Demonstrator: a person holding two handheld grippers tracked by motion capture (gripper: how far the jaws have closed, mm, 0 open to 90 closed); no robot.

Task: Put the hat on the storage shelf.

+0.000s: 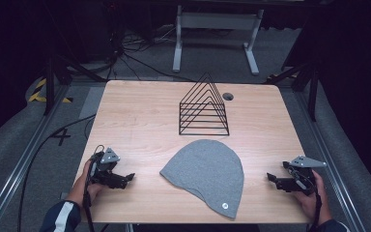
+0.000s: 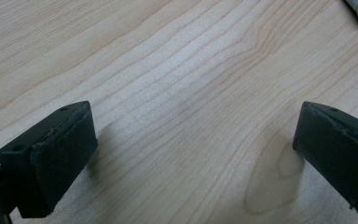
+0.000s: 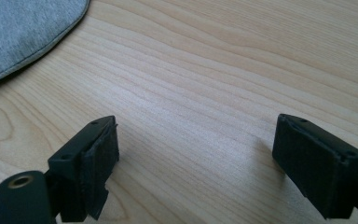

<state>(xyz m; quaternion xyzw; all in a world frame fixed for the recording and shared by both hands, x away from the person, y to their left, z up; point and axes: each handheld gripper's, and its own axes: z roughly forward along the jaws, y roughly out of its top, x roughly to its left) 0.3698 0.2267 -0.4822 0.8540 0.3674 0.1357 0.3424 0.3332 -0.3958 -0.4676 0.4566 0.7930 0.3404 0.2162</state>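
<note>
The grey hat [image 1: 206,175] lies flat on the table [image 1: 135,121], just in front of the black wire rack [image 1: 204,107]. Your left gripper [image 1: 131,177] rests to the hat's left, jaws spread wide over bare wood. Your right gripper [image 1: 270,177] sits to the hat's right, jaws likewise wide apart and holding nothing.

A light wooden table [image 1: 140,116] stands on grey carpet [image 1: 9,145]. Beyond the table's far edge, black cables [image 1: 130,48] trail across the floor beside a white metal stand [image 1: 217,29]. Metal rails [image 1: 14,174] run along the table's left and right sides. Yellow-black tape [image 1: 41,92] lies far left of it. Darkness surrounds the room.
</note>
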